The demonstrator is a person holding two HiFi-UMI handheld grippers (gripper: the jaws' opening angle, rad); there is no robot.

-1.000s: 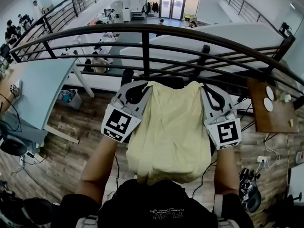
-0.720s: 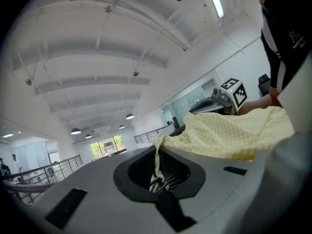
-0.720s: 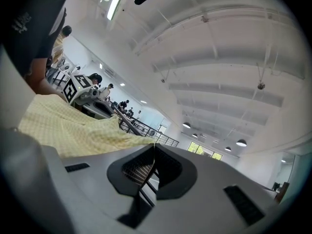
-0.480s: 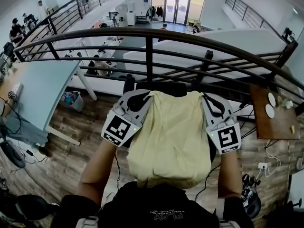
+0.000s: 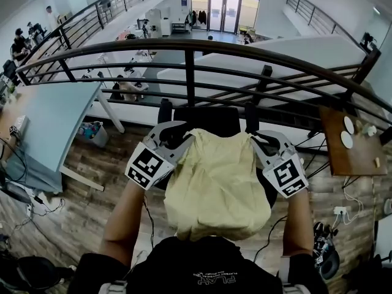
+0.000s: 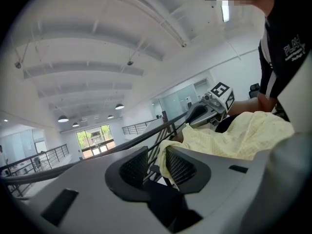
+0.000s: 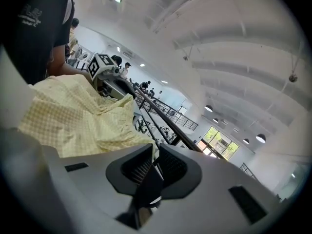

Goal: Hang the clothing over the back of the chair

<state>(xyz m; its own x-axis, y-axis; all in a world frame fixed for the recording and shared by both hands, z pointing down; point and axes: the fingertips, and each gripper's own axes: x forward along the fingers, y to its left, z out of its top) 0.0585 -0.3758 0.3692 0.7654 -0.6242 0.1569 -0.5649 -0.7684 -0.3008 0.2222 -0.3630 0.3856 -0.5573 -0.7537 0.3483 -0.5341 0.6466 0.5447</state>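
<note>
A pale yellow checked garment (image 5: pixel 214 182) lies draped over the back of a black chair (image 5: pixel 208 118), straight below me. My left gripper (image 5: pixel 179 136) is at its upper left corner. In the left gripper view, the left gripper (image 6: pixel 157 156) has its jaws opening, with a clear gap between them. The garment (image 6: pixel 234 135) edge only rests against the right pad. My right gripper (image 5: pixel 253 141) is at the upper right corner. In the right gripper view, the right gripper (image 7: pixel 155 152) has its pads nearly together, pinching the garment (image 7: pixel 73 116) edge.
A dark metal railing (image 5: pixel 190 48) curves just beyond the chair, with a lower floor behind it. A wooden side table (image 5: pixel 352 146) stands at the right and a blue-grey desk (image 5: pixel 49 115) at the left. Cables lie on the wood floor.
Both grippers have sunk with the garment, and more of the black chair back now shows above the cloth. The right gripper has tilted downward.
</note>
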